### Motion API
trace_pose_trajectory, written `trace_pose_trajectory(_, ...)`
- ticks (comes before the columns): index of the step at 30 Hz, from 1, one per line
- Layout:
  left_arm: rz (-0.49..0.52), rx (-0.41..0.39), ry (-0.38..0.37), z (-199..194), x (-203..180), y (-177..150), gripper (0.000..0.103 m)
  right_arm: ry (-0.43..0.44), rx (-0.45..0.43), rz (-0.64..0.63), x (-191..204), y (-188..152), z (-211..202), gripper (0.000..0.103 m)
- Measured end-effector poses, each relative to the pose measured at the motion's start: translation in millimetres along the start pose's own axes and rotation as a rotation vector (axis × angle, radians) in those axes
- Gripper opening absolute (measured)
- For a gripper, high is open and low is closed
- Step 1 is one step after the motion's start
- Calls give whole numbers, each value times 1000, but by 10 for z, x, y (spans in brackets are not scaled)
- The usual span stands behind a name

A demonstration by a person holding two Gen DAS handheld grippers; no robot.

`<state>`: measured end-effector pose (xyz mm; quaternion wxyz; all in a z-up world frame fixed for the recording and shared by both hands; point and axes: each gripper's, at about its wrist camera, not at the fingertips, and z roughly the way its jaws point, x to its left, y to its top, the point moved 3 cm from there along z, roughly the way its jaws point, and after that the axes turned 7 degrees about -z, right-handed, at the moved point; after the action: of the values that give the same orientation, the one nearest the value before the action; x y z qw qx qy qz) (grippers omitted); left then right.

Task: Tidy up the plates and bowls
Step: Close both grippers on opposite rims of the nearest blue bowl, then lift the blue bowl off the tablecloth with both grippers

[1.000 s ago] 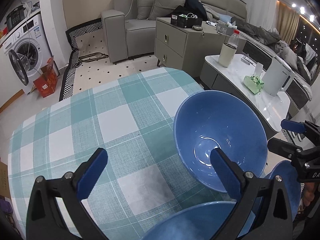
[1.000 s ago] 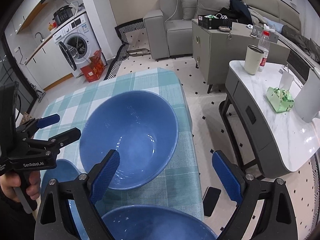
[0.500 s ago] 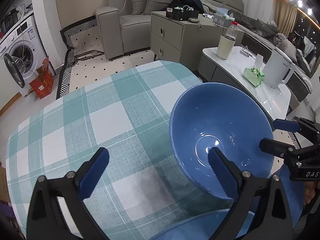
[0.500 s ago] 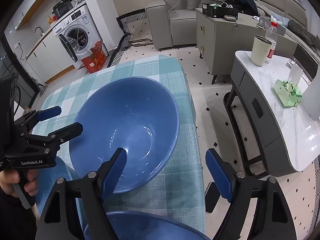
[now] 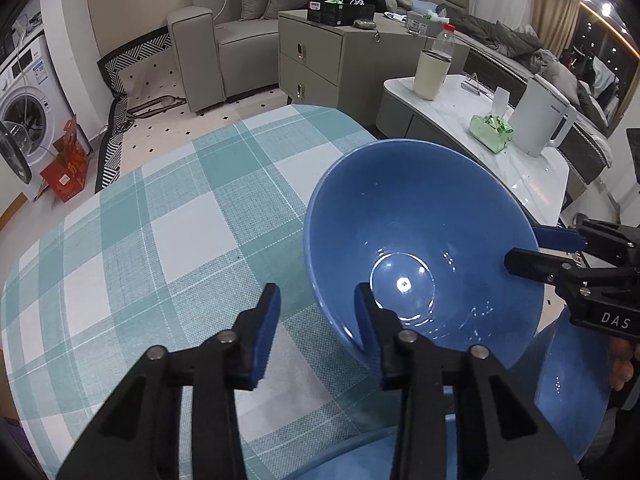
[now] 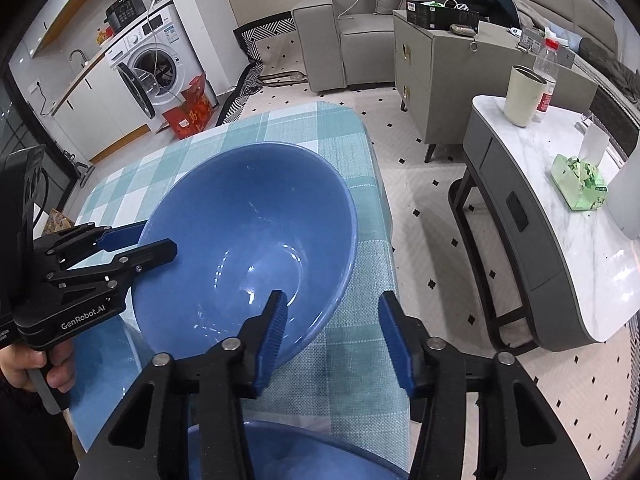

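Bowl point(image 5: 420, 248) near table's point(image 5: 160, 240) right edge, tilted; glossy blue, deep, empty; left gripper point(image 5: 316, 332) and right gripper point(image 6: 332, 336) narrowed from wide to part-open, each straddling rim (contact unclear, nothing clamped yet); likely two-handed lift toward nearer blue dishes point(image 6: 280, 456).

This is looking like a lived-in home, an open living room running into a laundry corner. A grey upholstered sofa point(image 5: 248, 36) is sitting along the far wall behind a beige two-drawer cabinet point(image 5: 344, 68), and a white front-loading washing machine point(image 6: 160, 72) is standing open-doored under a counter. A white electric kettle point(image 5: 540, 116) is resting on a marble-topped side table point(image 5: 532, 172), near its far edge.
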<state>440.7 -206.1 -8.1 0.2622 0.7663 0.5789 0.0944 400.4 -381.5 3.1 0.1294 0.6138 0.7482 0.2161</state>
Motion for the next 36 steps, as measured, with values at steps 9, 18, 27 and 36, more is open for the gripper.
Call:
trace_pose_trajectory(9,37,-13,-16,-51,-102,-35,18,-3,-16,-31,83,-37,-25,21)
trace_pose_trajectory(18,9,-21,-34,-61,-88,-29,16,-7,-17,-28,85,-56,-38,21)
trace_pose_trajectory(27,11,-40,-37,-112,-133,4,16,-25,-31,-15,71,-43,-112,20)
trace_pose_trajectory(36,10,-66,-37,-245,-163,28,16,-25,-71,-17,84,-25,-289,20)
